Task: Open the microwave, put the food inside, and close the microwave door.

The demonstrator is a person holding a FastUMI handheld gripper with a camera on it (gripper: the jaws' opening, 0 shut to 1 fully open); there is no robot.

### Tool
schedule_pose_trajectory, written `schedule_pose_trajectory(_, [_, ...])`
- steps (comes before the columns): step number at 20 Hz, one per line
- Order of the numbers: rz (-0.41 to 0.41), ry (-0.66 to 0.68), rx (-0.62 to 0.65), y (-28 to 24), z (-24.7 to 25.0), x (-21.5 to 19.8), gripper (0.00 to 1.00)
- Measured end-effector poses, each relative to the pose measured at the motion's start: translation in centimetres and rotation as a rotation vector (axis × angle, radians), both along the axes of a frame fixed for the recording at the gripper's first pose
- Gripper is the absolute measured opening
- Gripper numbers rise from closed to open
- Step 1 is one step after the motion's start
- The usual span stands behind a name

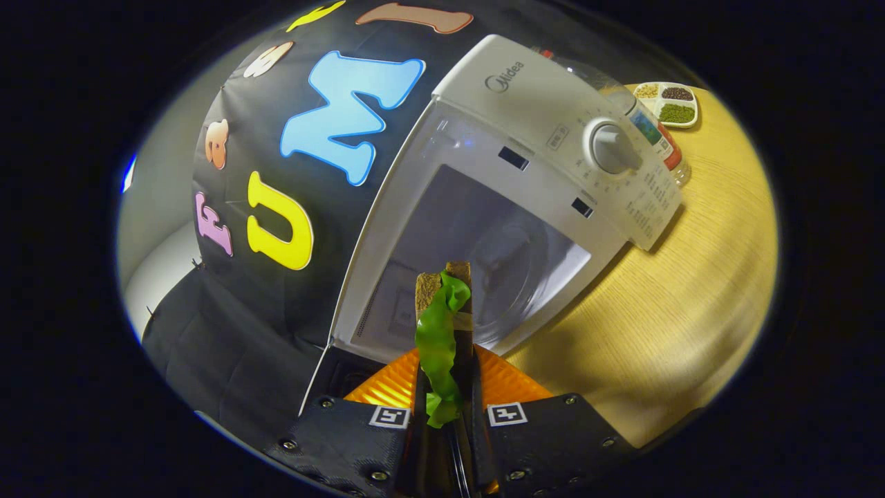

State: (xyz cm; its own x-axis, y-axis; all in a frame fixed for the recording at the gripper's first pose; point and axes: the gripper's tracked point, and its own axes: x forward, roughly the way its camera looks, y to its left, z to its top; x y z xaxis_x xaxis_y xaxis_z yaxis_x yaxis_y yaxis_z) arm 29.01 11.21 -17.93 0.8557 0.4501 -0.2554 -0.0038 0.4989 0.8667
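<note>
Glossy plastic microwave (525, 124) on a matt wood-grain table (691, 277)

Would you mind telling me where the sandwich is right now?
In the gripper view, the sandwich is clamped upright between the fingers of the hand-held gripper, just in front of the open microwave cavity on the wooden table.

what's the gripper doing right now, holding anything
Gripper: shut on the sandwich, both fingers pressing it, just in front of the open microwave.
</note>
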Motion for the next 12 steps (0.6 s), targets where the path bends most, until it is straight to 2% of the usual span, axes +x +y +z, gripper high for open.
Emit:
schedule_pose_trajectory(6, [-0.069, -0.053, -0.023, 1.3, -1.7, 4.8, 0.26])
schedule_pose_trajectory(12, [-0.123, -0.009, -0.038, 2.0, -4.3, 8.4, 0.27])
